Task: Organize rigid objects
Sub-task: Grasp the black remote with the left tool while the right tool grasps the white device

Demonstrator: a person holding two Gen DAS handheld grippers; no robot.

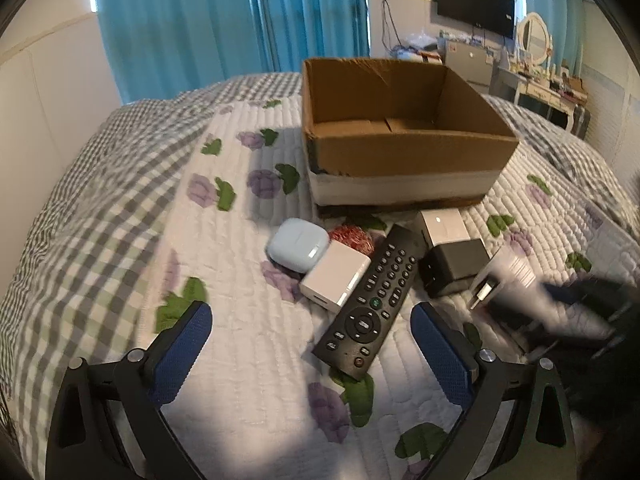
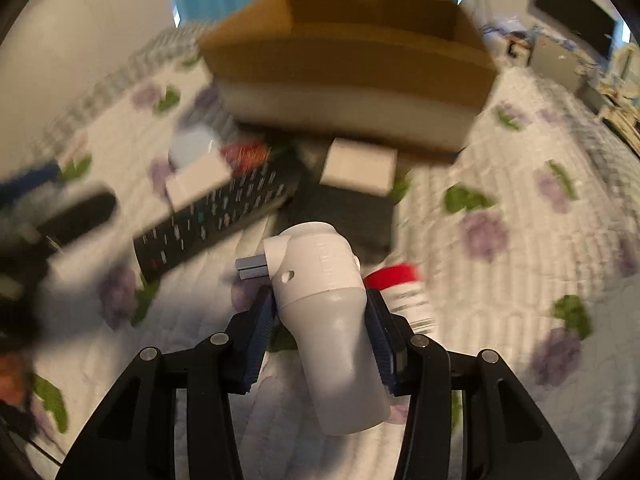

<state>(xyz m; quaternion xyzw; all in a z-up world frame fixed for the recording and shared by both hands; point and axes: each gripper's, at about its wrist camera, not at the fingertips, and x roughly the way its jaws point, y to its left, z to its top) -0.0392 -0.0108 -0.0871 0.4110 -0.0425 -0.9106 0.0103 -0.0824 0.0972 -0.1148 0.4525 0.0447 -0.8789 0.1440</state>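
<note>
An open cardboard box [image 1: 400, 128] stands on the bed; it also shows in the right wrist view [image 2: 352, 60]. In front of it lie a pale blue earbud case [image 1: 298, 249], a white charger block [image 1: 336, 276], a black remote [image 1: 372, 300], a red tangle [image 1: 352, 238] and a grey-and-black box [image 1: 452, 252]. My left gripper [image 1: 312, 344] is open and empty, just short of the remote. My right gripper [image 2: 320, 320] is shut on a white and grey plug adapter [image 2: 328, 312], held above the quilt; it appears blurred in the left wrist view [image 1: 508, 284].
A red-capped bottle [image 2: 404, 292] lies just right of my right gripper. The bed has a white floral quilt [image 1: 240, 360] and a checked blanket [image 1: 100, 200] to the left. A dresser with a mirror [image 1: 536, 36] and a wall TV [image 1: 476, 4] stand at the back right.
</note>
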